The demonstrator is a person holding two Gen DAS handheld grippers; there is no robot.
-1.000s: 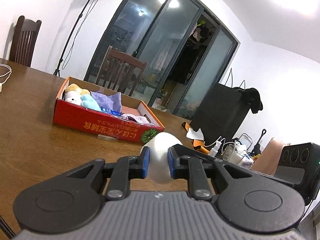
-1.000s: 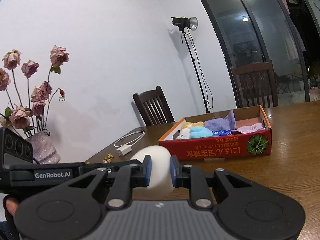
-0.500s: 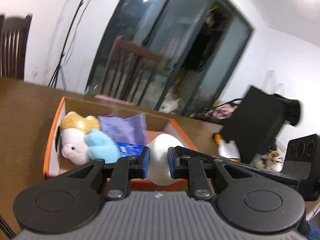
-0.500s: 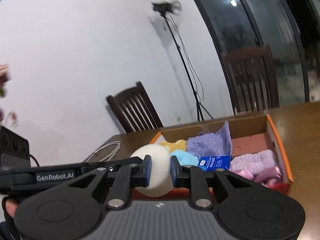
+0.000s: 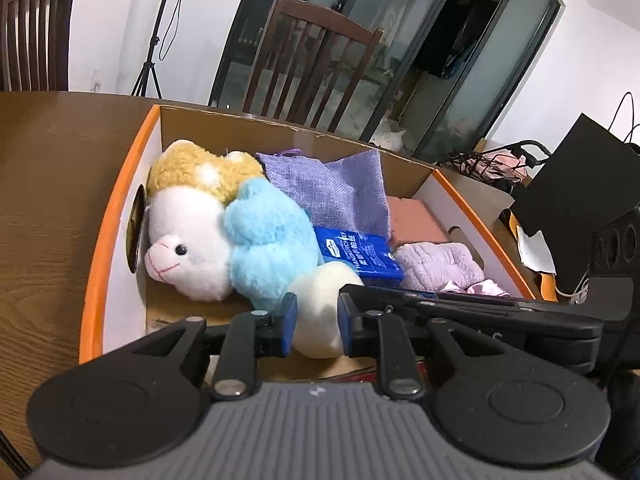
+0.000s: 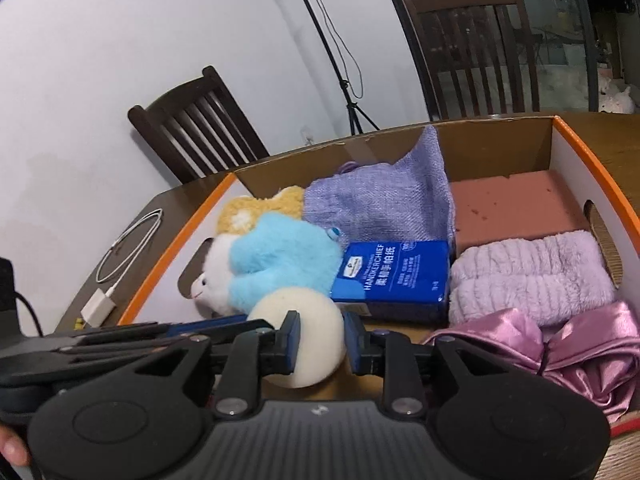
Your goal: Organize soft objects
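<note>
Looking along the left gripper, its jaws are clamped on a cream foam ball — the blue pads press into its sides and it bulges past them, so it reads as light, squashy and springy. It hangs over the near end of the cardboard box, just beside the blue-and-white plush toy and the blue tissue pack. The other tool's arm reaches in from the right.

From the right wrist view, the right gripper is likewise clamped on the same foam ball, which sits low over the box's brown bottom, in front of the plush. A purple cloth, a fuzzy lilac roll and a satin piece fill the rest. A grip across its middle suits it best — squeezed harder, it would likely pop out sideways.
</note>
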